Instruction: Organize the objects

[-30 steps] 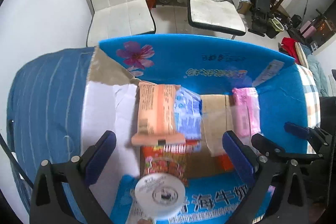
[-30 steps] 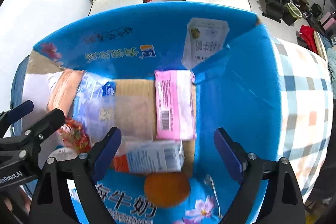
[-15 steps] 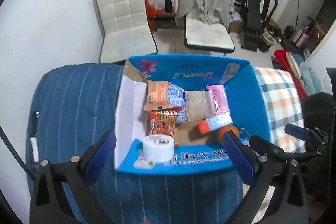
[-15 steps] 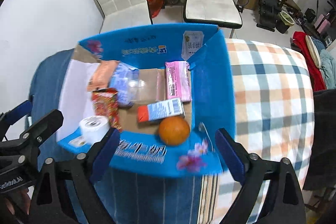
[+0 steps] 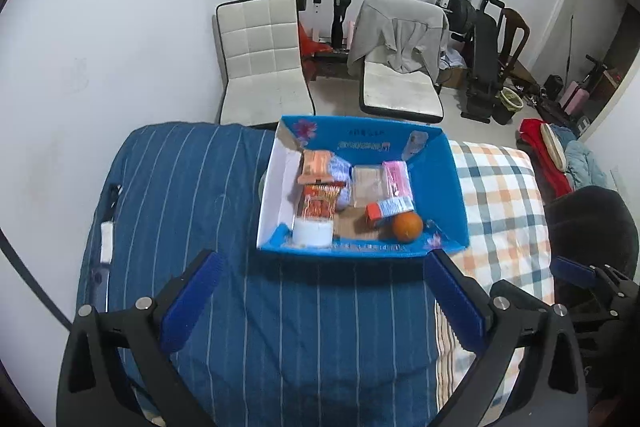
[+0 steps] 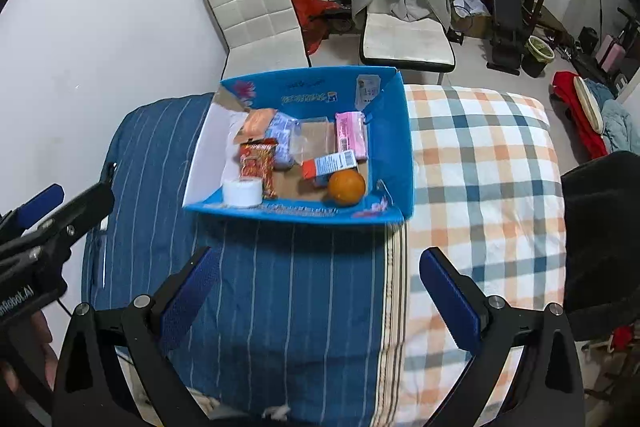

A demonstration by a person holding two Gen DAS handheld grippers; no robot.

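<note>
Blue carton [image 5: 438, 183] [image 6: 394, 147], open-topped, sitting on the bed where the blue striped cover [image 5: 180, 195] [image 6: 152, 155] is meeting the checked blanket [image 5: 496, 187] [image 6: 480, 155].

Contents, placed relative to the carton:
- white tape roll [image 5: 312, 231] [image 6: 242, 191] sitting at the near left corner;
- orange [image 5: 407, 226] [image 6: 347, 187] lying near the near right corner;
- small box with an orange end [image 5: 387, 209] [image 6: 327, 163] touching the orange on its far side;
- red snack packet [image 5: 319, 201] [image 6: 257, 163] lying just behind the roll;
- peach packet [image 5: 316, 167] [image 6: 256, 125] and pale blue packet [image 5: 340, 173] [image 6: 285, 135] lying toward the far left;
- pink packet [image 5: 396, 178] [image 6: 351, 135] lying toward the far right, barcode showing.

Printing on the carton's inner far wall is appearing upside down and too small to read; a white label [image 5: 414, 143] [image 6: 367, 91] is sticking to the far right corner, also illegible.

Left claw [image 5: 320, 301] and right claw [image 6: 318, 297] are both hanging wide open over the bedding on the near side of the carton, gripping nothing.
</note>
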